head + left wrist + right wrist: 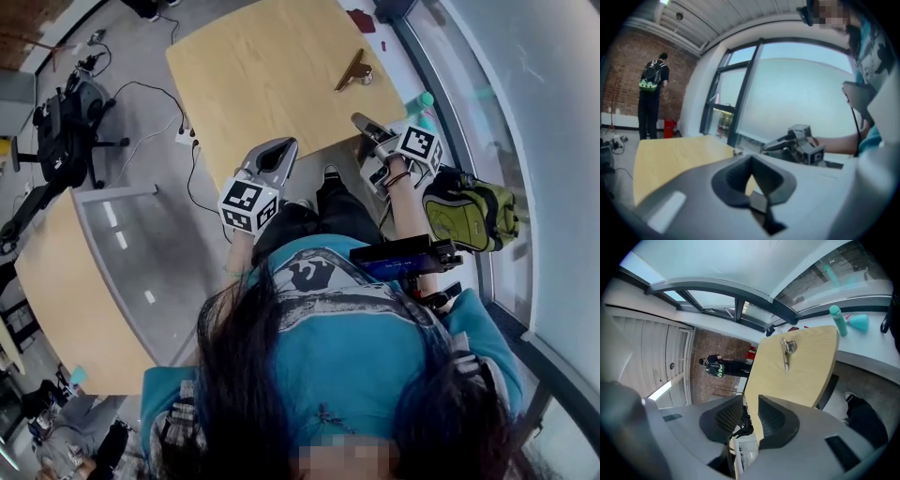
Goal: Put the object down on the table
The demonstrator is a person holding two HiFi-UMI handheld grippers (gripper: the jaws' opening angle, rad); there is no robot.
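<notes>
A small brown and metal tool (354, 70) lies on the light wooden table (262, 84) near its far right corner; the right gripper view shows the tool (787, 352) lying alone on the table (806, 376). My right gripper (361, 120) hovers at the table's near right edge, well short of the tool. Its jaws are open (750, 401) with nothing between them. My left gripper (281, 145) is at the near edge of the table, its pads meeting and empty (751, 161). The left gripper view also shows the right gripper (797, 143).
A teal bottle (419, 103) stands on the window ledge by the table's right corner. A green and black backpack (469, 211) sits at my right. Another table (66, 300) is at the left. Cables and equipment (66, 122) lie on the floor. A person (652, 101) stands far off.
</notes>
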